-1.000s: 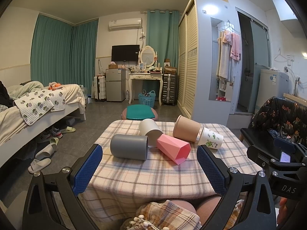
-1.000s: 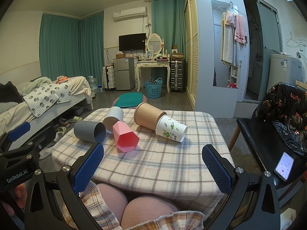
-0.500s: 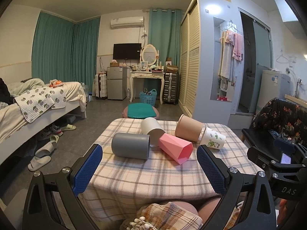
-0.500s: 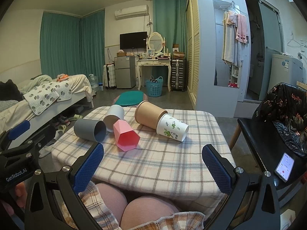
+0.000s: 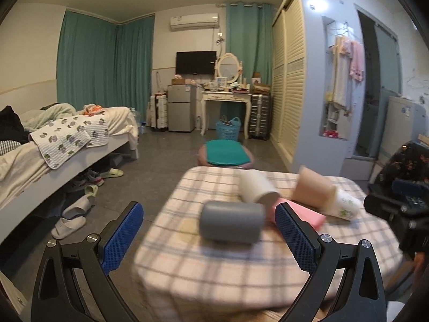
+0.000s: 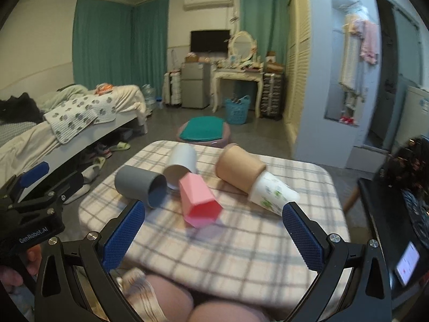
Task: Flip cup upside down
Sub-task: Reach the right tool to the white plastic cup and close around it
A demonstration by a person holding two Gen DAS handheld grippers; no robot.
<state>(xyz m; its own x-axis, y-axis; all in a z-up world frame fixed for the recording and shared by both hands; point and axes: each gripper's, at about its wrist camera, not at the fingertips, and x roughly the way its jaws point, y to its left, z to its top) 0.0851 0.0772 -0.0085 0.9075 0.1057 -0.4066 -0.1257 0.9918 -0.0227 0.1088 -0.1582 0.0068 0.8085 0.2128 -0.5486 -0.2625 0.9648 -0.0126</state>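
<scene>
Several cups lie on their sides on the plaid-covered table (image 6: 241, 247): a grey cup (image 5: 232, 225) (image 6: 139, 186), a white cup (image 5: 256, 189) (image 6: 181, 165), a pink faceted cup (image 6: 199, 204) (image 5: 308, 214), a tan cup (image 6: 240, 167) (image 5: 312, 189) and a white printed paper cup (image 6: 273, 193) (image 5: 344, 206). My left gripper (image 5: 209, 237) is open and empty, just short of the grey cup, which sits between its fingers in view. My right gripper (image 6: 213, 232) is open and empty, in front of the pink cup.
A bed (image 5: 53, 150) with slippers under it stands to the left. A stool with a teal cushion (image 5: 226, 155) is behind the table. A dark chair (image 6: 396, 214) with a phone (image 6: 407, 263) on it is at the right. A wardrobe stands at the back right.
Both grippers have moved forward toward the cups, the left one swinging left so the grey cup sits between its fingers. The cups have not moved.
</scene>
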